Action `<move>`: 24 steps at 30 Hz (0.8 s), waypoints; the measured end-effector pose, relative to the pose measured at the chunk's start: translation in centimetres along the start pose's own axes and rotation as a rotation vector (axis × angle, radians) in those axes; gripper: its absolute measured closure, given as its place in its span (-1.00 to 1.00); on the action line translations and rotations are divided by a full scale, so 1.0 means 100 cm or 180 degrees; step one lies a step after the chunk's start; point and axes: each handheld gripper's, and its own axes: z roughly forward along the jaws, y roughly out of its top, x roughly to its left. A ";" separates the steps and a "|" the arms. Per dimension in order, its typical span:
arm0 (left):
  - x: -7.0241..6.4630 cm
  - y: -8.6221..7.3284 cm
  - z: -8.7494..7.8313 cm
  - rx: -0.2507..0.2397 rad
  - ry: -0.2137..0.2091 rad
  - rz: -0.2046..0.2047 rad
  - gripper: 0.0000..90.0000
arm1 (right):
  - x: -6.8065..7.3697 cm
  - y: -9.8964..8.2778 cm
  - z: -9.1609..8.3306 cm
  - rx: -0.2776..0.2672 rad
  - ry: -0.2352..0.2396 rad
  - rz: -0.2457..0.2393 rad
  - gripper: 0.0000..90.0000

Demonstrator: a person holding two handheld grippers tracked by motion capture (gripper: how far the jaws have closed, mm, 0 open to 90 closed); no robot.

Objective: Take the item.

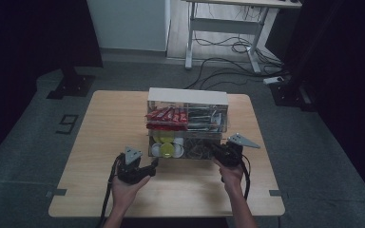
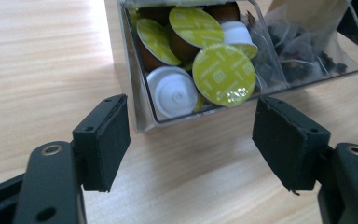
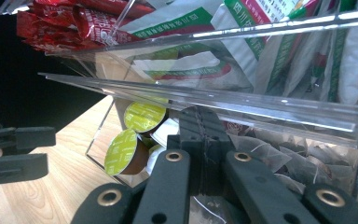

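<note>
A clear acrylic organizer (image 1: 187, 97) stands mid-table, its lower drawer (image 2: 135, 93) pulled out toward me. The drawer's left part holds several coffee capsules (image 2: 223, 74) with yellow-green or white lids, and its right part holds tea bags (image 2: 303, 51). My left gripper (image 2: 191, 135) hovers open just in front of the capsule section, with nothing between its pads. My right gripper (image 3: 201, 135) is shut at the drawer's right front corner (image 1: 217, 151), pads pinched on the clear wall. In the right gripper view, the left gripper (image 3: 18, 154) is at the far left.
Red sachets (image 1: 167, 116) and green-and-white packets (image 3: 242, 28) fill the organizer's upper shelf. The wooden table (image 1: 114, 128) has bare room left of the organizer and along the front edge. A desk with trailing cables (image 1: 228, 52) stands on the floor behind.
</note>
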 end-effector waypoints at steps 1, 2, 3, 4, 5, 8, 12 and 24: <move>-0.001 0.001 0.002 0.0005 0.0002 0.0006 -0.38 | 0.000 0.000 -0.001 -0.0009 0.0003 0.0001 0.99; -0.002 0.001 0.004 0.0013 0.0008 0.0017 -0.38 | 0.000 0.001 -0.001 -0.0017 0.0005 0.0003 0.99; -0.003 0.002 0.005 0.0022 0.0010 0.0024 -0.38 | 0.000 0.001 -0.002 -0.0016 0.0007 0.0003 0.99; -0.005 0.003 0.007 0.0017 0.0022 0.0029 -0.38 | 0.000 0.001 -0.002 -0.0020 0.0011 0.0010 0.98; -0.007 0.003 0.010 0.0022 0.0035 0.0052 -0.38 | 0.000 0.001 -0.002 -0.0023 0.0010 0.0012 0.99; -0.012 0.005 0.016 0.0016 0.0082 0.0108 -0.39 | 0.000 0.001 -0.002 -0.0022 0.0010 0.0013 0.99; -0.016 0.007 0.023 -0.0002 0.0135 0.0109 -0.39 | 0.000 0.001 -0.003 -0.0034 0.0010 0.0020 0.99; -0.023 0.005 0.042 0.0033 0.0156 0.0138 -0.38 | 0.001 0.001 -0.003 -0.0058 0.0038 0.0034 0.99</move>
